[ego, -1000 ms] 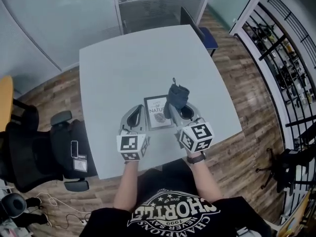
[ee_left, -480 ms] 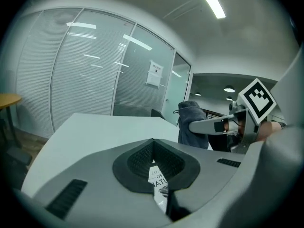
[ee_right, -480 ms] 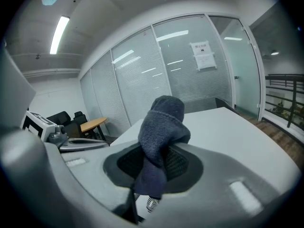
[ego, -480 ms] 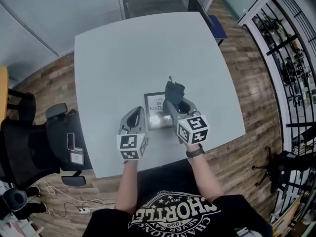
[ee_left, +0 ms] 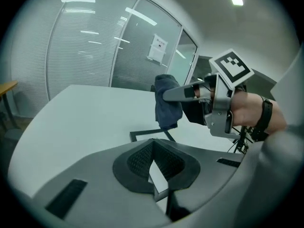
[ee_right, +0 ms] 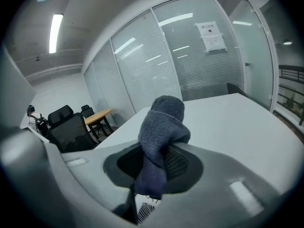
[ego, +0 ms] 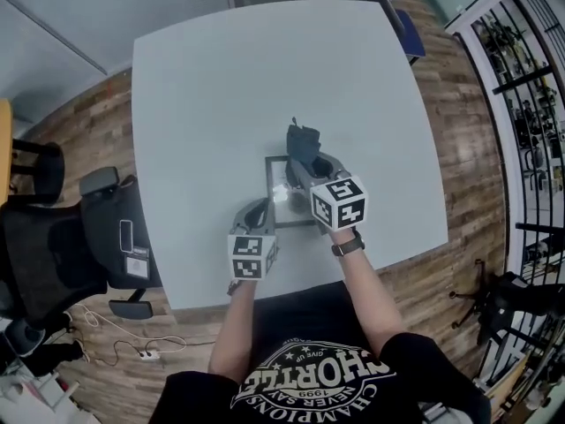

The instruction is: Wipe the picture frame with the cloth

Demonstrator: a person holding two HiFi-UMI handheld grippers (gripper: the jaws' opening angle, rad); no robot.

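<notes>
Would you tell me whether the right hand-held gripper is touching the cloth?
Touching: the right gripper view shows the right hand-held gripper shut on the cloth.

The person wears a black T-shirt (ego: 309, 385) with white print and a dark watch (ego: 346, 246) on the right wrist. The left hand-held gripper (ego: 264, 205) and right hand-held gripper (ego: 297, 168) are grey, each bearing a white cube (ego: 253, 256) with black square markers.

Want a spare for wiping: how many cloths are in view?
1. The cloth hangs clamped in the right gripper, over the far end of the picture frame. No other shows.
</notes>
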